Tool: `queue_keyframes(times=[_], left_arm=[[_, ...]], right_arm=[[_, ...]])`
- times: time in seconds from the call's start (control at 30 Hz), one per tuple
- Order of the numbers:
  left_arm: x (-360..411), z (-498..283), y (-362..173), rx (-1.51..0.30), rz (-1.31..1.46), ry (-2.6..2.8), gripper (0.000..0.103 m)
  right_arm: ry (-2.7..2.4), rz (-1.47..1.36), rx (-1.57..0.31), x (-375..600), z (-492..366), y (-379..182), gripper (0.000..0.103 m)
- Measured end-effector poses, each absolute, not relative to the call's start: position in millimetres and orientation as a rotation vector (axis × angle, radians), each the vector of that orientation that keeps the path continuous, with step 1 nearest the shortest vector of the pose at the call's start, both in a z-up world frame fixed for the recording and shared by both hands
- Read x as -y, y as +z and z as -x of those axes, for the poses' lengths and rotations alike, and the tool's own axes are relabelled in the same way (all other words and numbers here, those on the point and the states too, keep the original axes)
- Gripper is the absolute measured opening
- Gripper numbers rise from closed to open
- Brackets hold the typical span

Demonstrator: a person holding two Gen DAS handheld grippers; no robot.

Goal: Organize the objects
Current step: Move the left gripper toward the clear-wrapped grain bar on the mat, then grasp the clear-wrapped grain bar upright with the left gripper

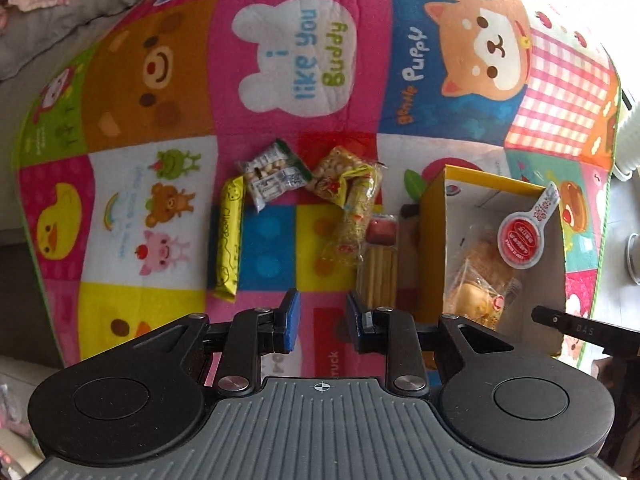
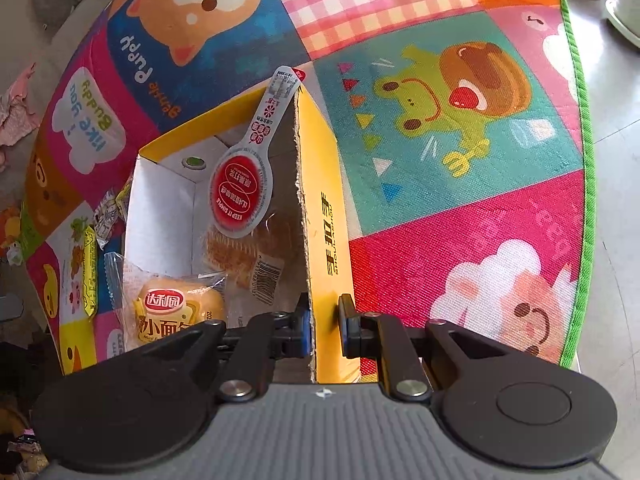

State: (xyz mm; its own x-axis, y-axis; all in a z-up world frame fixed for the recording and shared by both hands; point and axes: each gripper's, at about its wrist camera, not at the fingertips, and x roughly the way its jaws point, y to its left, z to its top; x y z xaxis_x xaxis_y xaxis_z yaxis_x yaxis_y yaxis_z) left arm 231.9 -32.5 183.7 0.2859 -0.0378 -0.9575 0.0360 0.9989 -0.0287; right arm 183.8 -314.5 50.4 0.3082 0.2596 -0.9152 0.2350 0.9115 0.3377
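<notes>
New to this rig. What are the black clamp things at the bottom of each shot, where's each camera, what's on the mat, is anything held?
They are two hand-held two-finger grippers, one in each of a person's hands, with a fisheye camera on each looking along its fingers.

Left wrist view: the left gripper holds nothing; its blue-padded jaws stand apart over the colourful cartoon play mat. Loose on the mat lie a long yellow snack bar, a clear bag of small round biscuits, yellow crinkly snack packets and a clear pack of biscuit sticks.

Right wrist view: the right gripper is clamped on the wall of the open yellow cardboard box, which holds a wrapped small bread bun and a red-and-white spoon-shaped packet.
</notes>
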Motion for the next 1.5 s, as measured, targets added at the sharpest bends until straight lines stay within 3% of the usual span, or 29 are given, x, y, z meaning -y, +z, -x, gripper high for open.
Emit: queue_keyframes(times=[0.2,0.27,0.53,0.57,0.7,0.83,1.0,1.03,1.07,1.1,1.27,1.5], left_arm=[[48.8,-244.8,170.5,-1.17,-0.115,-0.321,0.029],[58.7,-257.1,153.7,-1.135,-0.151,-0.397,0.033],[80.9,-322.8,64.6,-1.179,-0.131,-0.249,0.032],[83.5,-327.5,57.1,-1.199,-0.141,-0.242,0.038],[89.3,-339.0,43.5,-1.246,-0.12,-0.217,0.04],[96.0,-343.2,41.0,-1.266,-0.112,-0.238,0.059],[106.3,-348.4,40.8,-1.301,-0.141,-0.195,0.059],[107.9,-351.0,40.6,-1.314,-0.147,-0.187,0.054],[109.3,-353.3,40.9,-1.325,-0.15,-0.176,0.04],[107.1,-354.4,42.4,-1.337,-0.147,-0.163,0.034],[74.1,-319.2,56.0,-1.405,-0.093,-0.149,0.032],[30.0,-190.6,94.2,-1.517,-0.037,-0.172,0.032]], right_arm=[[-0.017,-0.398,-1.305,303.5,-183.7,46.0,0.013],[-0.032,-0.383,-1.31,300.2,-184.5,45.2,0.013],[-0.057,-0.389,-1.316,298.8,-183.4,46.6,0.013],[-0.055,-0.391,-1.318,299.2,-183.0,46.5,0.013],[-0.047,-0.409,-1.322,301.2,-180.0,48.0,0.013],[-0.045,-0.397,-1.326,299.4,-180.7,47.8,0.013],[-0.035,-0.349,-1.309,293.7,-183.5,52.1,0.013],[-0.032,-0.342,-1.306,293.1,-184.1,52.7,0.013],[-0.028,-0.334,-1.305,292.8,-184.7,52.8,0.013],[-0.024,-0.329,-1.303,292.8,-185.2,52.7,0.013],[-0.011,-0.313,-1.299,292.7,-185.5,54.4,0.013],[0.001,-0.262,-1.324,286.2,-184.3,54.7,0.013]])
